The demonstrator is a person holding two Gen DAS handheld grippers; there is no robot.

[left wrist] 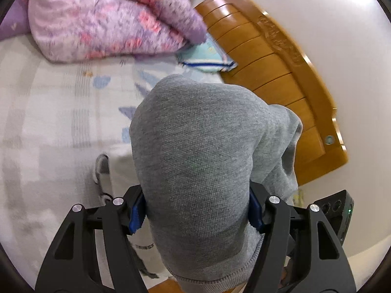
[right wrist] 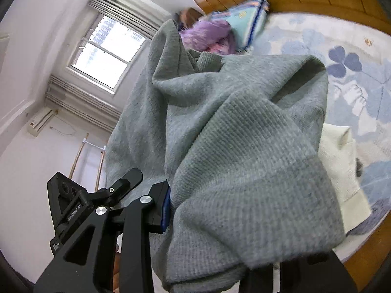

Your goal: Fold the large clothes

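1. The grey sweatshirt (left wrist: 195,151) is lifted clear of the bed (left wrist: 48,122), bunched and draped over both grippers, not yet spread flat; I judge this an early stage, the garment being raised so it can be shaken out and laid down for folding.
2. The left gripper (left wrist: 196,216) has its fingers (left wrist: 136,213) pinching a thick gather of the grey knit near the ribbed hem; the cloth fills the whole gap between the blue pads.
3. The right gripper (right wrist: 220,210) is mostly buried under fabric; one blue pad presses the cloth, the other finger is hidden, so a pinch seems likely but I cannot tell for sure.
4. A cream garment (right wrist: 342,166) lies on the bed beneath; a pink quilt (left wrist: 110,19) sits heaped near the wooden headboard (left wrist: 281,73), leaving the middle free for laying out.
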